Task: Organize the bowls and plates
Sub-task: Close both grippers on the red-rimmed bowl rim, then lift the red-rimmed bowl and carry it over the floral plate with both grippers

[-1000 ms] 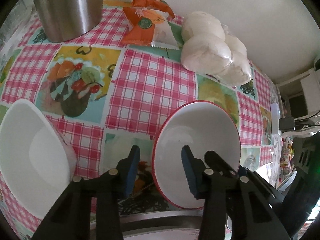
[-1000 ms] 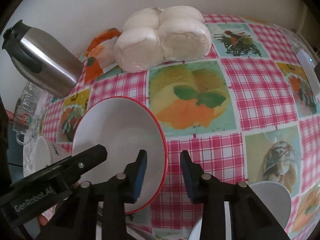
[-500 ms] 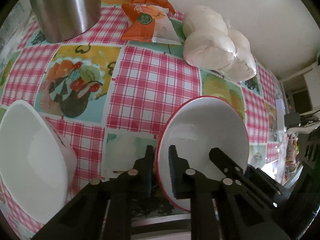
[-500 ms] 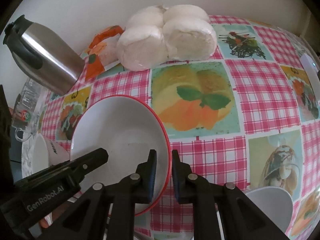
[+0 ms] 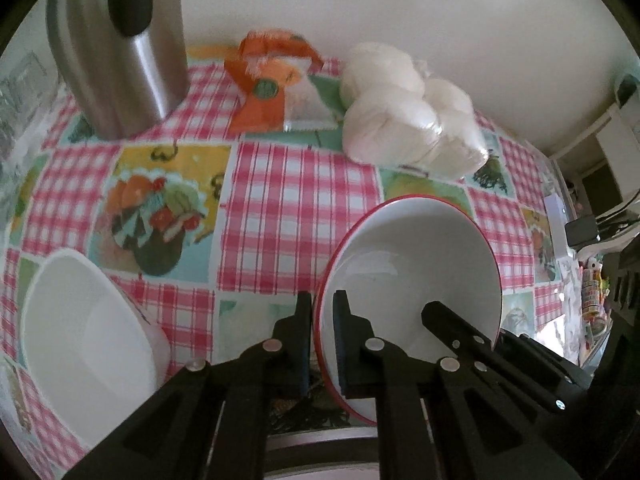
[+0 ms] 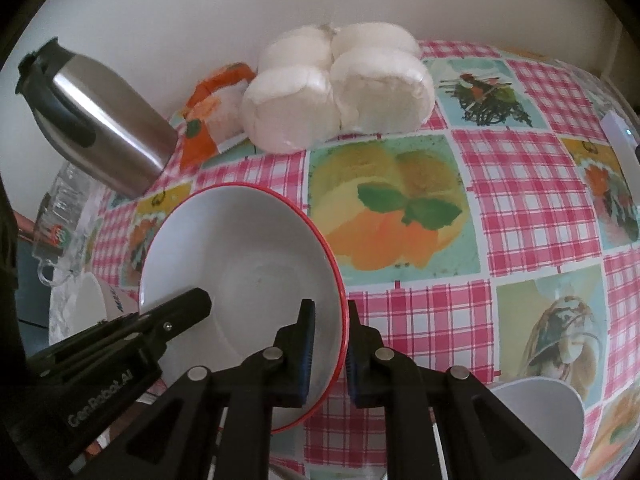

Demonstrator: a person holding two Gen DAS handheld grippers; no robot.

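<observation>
A white bowl with a red rim (image 5: 416, 264) (image 6: 240, 256) is held between both grippers above the checked tablecloth. My left gripper (image 5: 322, 336) is shut on its left rim, one finger inside and one outside. My right gripper (image 6: 330, 344) is shut on its right rim in the same way. A plain white bowl (image 5: 80, 336) sits on the cloth at the left of the left wrist view. Another white bowl (image 6: 536, 416) shows at the lower right of the right wrist view.
A steel thermos jug (image 5: 120, 40) (image 6: 100, 120), an orange snack bag (image 5: 276, 84) and a pack of white rolls (image 5: 408, 116) (image 6: 340, 84) stand along the back wall. A glass mug (image 6: 60, 216) and a white cup (image 6: 96, 304) are at the left.
Both grippers went from open around the bowl's rim to shut on it. The views have tilted and risen a little with the bowl held.
</observation>
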